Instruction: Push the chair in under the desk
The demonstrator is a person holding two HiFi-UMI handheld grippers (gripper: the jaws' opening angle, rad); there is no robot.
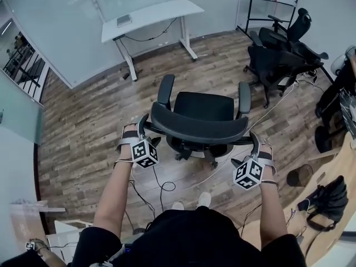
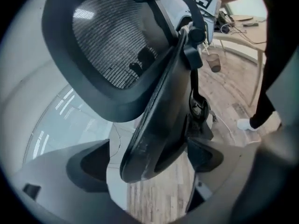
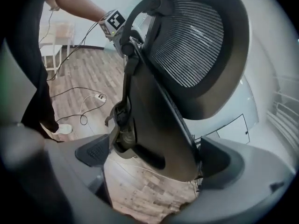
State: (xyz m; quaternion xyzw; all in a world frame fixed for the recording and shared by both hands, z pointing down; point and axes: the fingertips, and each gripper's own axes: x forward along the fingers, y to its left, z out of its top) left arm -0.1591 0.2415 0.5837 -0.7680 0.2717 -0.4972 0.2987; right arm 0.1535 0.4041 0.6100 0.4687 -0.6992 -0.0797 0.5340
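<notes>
A black mesh office chair stands on the wood floor, its seat facing a white desk by the far wall. Several floorboards lie between chair and desk. My left gripper is at the left end of the backrest's top, and my right gripper is at its right end. In the left gripper view the left gripper is open, with the backrest's frame between its pads. In the right gripper view the right gripper is open too, straddling the backrest's frame.
Other black chairs crowd the back right. Cables run over the floor behind the chair, near the person's shoes. A curved wooden table, a dark bag and a small bin stand at the right.
</notes>
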